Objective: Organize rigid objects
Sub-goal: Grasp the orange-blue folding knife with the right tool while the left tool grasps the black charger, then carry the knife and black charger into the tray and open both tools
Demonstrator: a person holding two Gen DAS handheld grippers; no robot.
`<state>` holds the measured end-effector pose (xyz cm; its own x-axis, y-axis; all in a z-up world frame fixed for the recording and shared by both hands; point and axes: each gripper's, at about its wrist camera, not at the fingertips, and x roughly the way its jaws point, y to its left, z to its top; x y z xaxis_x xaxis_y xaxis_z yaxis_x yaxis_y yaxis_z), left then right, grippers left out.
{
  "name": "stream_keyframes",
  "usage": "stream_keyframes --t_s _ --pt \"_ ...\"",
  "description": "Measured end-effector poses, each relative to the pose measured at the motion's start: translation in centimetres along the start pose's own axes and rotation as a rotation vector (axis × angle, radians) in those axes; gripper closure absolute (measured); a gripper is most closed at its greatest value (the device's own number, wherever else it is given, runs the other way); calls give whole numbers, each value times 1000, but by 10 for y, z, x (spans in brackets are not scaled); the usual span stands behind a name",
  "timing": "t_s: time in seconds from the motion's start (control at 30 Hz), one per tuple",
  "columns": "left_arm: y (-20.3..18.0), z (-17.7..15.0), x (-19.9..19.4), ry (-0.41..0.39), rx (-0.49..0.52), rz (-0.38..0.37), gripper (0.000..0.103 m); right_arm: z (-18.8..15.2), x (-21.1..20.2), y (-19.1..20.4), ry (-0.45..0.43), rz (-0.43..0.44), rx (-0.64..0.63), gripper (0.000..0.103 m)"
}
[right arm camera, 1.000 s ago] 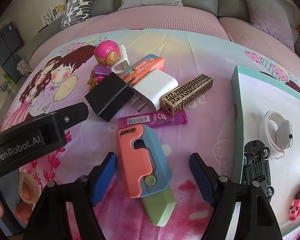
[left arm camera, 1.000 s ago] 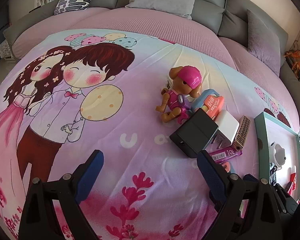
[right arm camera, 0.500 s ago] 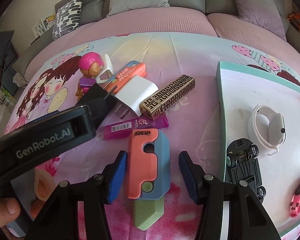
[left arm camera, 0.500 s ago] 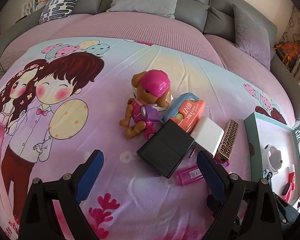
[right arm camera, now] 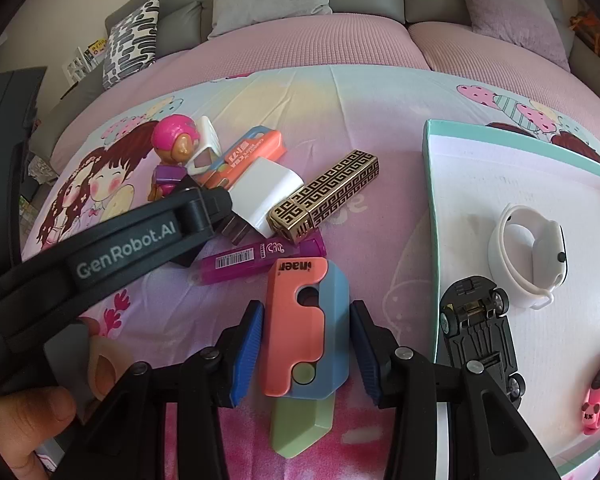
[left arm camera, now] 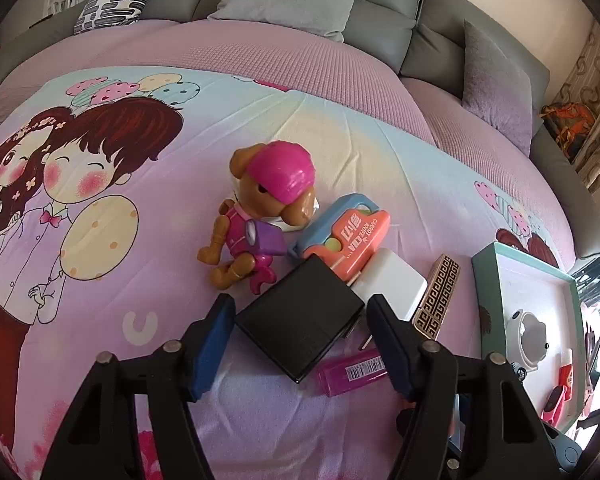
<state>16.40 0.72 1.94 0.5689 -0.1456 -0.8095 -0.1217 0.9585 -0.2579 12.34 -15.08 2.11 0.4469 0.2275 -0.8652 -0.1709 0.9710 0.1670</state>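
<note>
On the cartoon-print bedspread [left arm camera: 260, 420] a heap still waits: brown toy dog in a pink cap [left arm camera: 266, 208], white plug [left arm camera: 392, 284], gold patterned bar [left arm camera: 438, 296], magenta case [right arm camera: 260, 258]. Inside the mint-rimmed tray [right arm camera: 430, 208] already lie a white band, a black toy car and a pink piece. My left gripper [left arm camera: 300, 344], just closing, straddles the black square adapter [left arm camera: 300, 320]; my right gripper [right arm camera: 306, 354], also closing, nips the coral-and-blue folding toy knife [right arm camera: 306, 320]. Most sorting remains, I judge.
</note>
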Motion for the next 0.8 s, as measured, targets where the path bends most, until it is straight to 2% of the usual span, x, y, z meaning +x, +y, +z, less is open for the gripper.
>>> stream_keyframes --t_s 0.37,0.57,0.8 --pt "6 -2 -12 -13 -14 -31 37 0 -7 -9 -11 37 50 57" --pt "8 1 -33 -65 -16 -42 37 3 -26 -16 -85 90 94 57" --pt "2 3 -60 -127 -8 -65 37 7 -42 -18 -152 108 110 57"
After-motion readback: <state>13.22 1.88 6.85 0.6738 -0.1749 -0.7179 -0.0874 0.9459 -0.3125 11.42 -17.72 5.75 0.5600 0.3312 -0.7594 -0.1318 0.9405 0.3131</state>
